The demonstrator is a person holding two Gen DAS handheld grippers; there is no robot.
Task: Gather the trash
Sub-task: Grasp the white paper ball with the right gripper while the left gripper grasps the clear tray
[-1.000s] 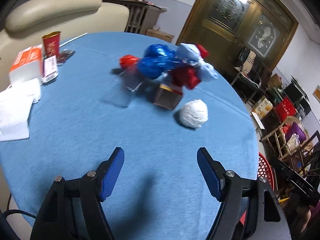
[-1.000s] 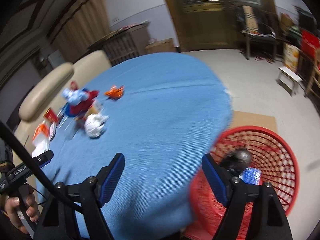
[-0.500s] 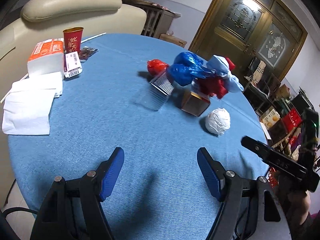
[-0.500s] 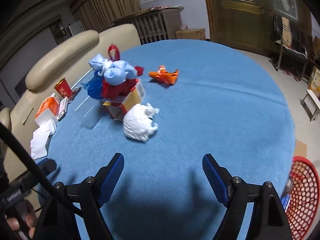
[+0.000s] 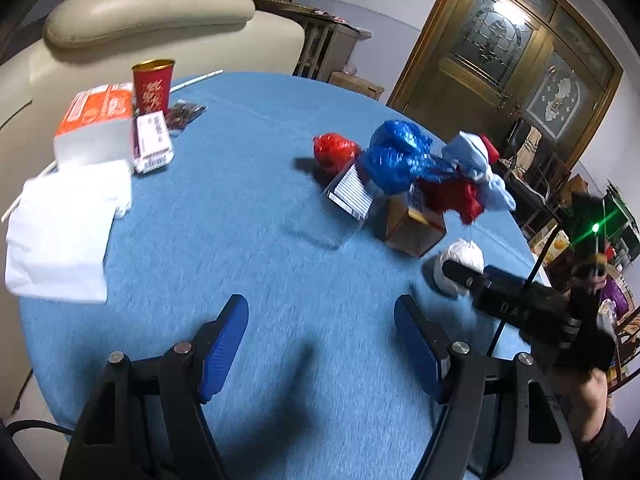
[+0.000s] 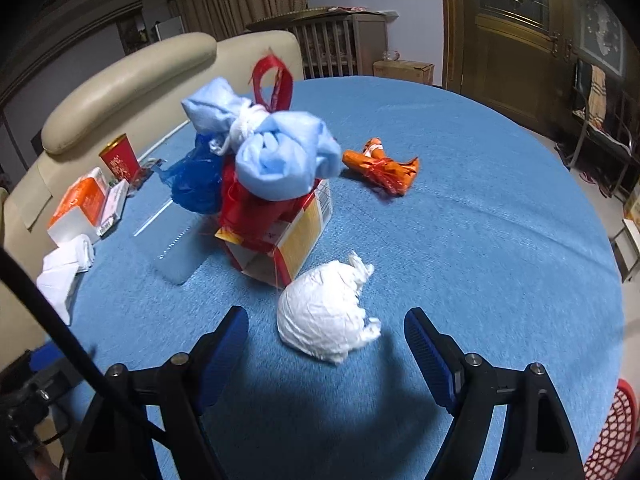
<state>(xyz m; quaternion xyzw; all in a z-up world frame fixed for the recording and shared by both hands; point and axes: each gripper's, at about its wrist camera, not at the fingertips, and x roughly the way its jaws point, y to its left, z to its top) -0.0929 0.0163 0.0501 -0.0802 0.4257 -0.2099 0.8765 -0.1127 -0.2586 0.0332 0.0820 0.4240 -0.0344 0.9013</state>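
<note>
The right gripper has been brought close to the crumpled white paper ball, which now lies on the blue tabletop between its spread, empty jaws. The left gripper, likewise spread and empty, has been kept over bare cloth, nearer the trash pile.

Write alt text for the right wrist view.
The open right gripper hovers over a crumpled white wad on a blue table. Beyond lie a bag-topped box and an orange wrapper.
</note>
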